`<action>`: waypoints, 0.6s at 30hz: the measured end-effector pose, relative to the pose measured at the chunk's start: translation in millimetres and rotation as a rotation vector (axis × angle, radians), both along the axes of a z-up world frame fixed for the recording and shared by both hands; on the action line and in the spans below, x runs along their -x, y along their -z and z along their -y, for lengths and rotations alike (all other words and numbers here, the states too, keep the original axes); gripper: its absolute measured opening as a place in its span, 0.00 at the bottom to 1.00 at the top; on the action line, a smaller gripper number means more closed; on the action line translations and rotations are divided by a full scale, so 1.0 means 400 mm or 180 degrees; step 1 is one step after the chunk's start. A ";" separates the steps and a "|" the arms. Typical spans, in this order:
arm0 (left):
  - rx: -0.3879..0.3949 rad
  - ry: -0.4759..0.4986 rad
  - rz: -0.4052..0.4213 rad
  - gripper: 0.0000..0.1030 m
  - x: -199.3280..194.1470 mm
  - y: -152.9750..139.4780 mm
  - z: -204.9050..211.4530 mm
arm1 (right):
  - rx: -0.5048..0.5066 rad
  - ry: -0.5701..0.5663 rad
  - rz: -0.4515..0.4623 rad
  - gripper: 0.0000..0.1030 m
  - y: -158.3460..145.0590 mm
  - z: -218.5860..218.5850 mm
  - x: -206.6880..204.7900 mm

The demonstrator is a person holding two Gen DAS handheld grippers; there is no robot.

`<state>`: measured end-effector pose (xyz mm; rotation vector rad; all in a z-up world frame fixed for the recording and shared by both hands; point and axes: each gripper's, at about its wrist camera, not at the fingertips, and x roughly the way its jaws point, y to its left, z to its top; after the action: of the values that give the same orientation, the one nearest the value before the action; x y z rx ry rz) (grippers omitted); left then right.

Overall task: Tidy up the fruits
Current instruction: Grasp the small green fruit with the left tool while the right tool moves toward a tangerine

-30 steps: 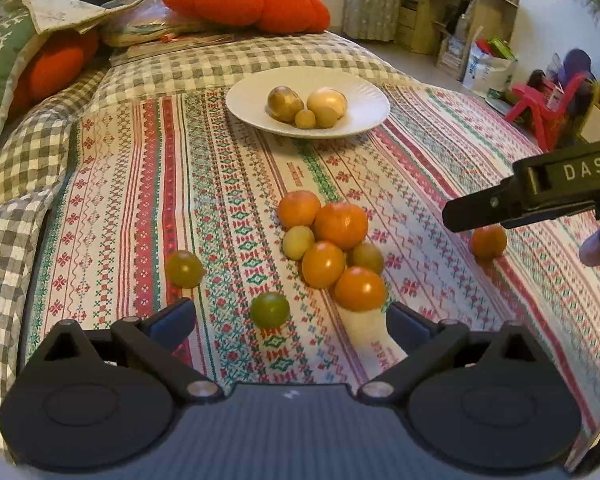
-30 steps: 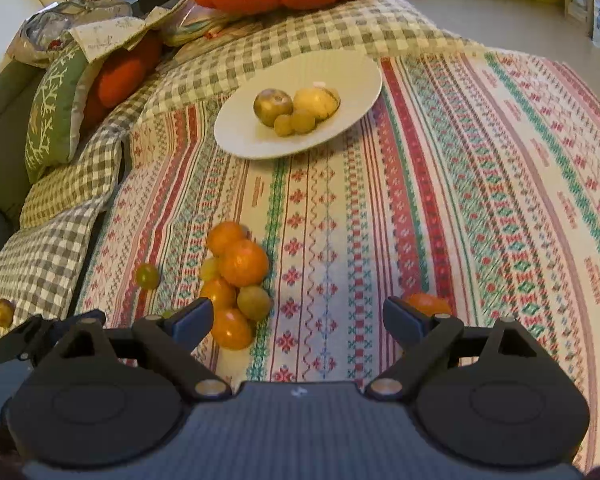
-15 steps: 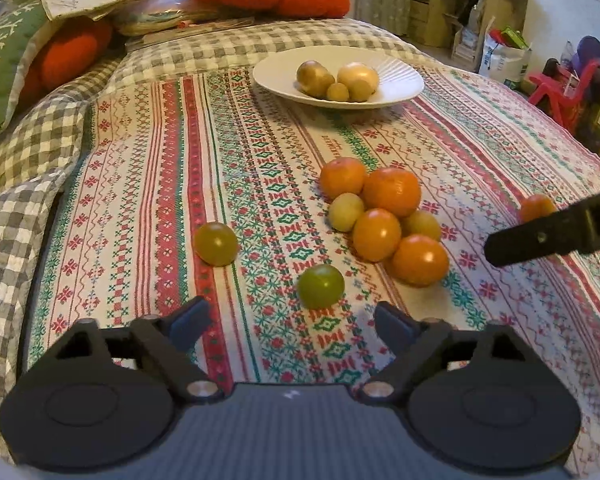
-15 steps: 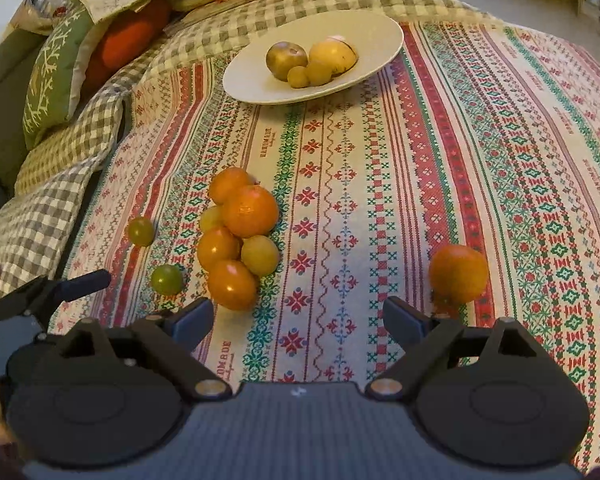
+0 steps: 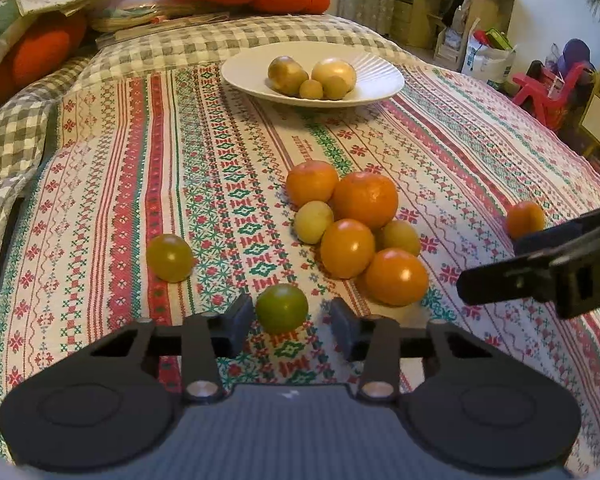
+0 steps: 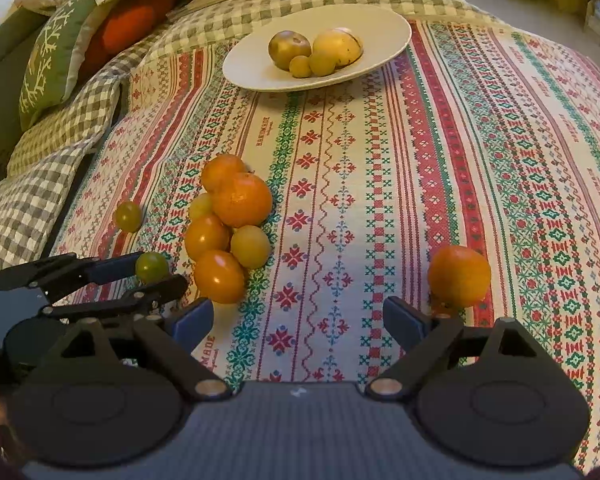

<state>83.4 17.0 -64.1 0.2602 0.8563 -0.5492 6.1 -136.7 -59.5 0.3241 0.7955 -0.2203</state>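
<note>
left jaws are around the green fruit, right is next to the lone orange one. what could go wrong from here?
1. The left gripper jaws have just been closing around the green fruit, a gap still on one side; round, it may squirt out toward the pile.
2. The lone orange fruit sits outside the open right gripper, which could knock it rolling.

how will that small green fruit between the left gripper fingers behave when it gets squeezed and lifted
The green fruit looks round and glossy, so it may roll or slip out as the left hand-held gripper, whose jaws have just been closing, pinches it. It looks small, so probably light. The patterned cloth looks soft, so it may damp rolling.
</note>
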 end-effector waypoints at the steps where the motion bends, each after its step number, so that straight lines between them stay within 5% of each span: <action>1: 0.0012 -0.0015 -0.0009 0.12 -0.002 -0.001 -0.001 | 0.0004 0.0002 0.0003 0.88 0.000 0.000 0.001; 3: 0.0025 -0.0039 -0.0026 0.05 -0.005 -0.003 -0.006 | 0.0002 0.0005 0.0012 0.88 0.000 0.001 0.000; 13: 0.0196 -0.0226 -0.0181 0.05 -0.009 -0.031 -0.050 | 0.0039 -0.0100 -0.0009 0.83 0.008 -0.024 -0.020; 18: 0.0087 -0.0227 -0.0232 0.05 0.001 -0.029 -0.072 | 0.0060 -0.0219 -0.0070 0.77 0.020 -0.059 -0.052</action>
<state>82.9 45.8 -52.6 0.1847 0.9245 -0.5059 27.0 -113.2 -67.4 0.2765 0.8245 -0.1669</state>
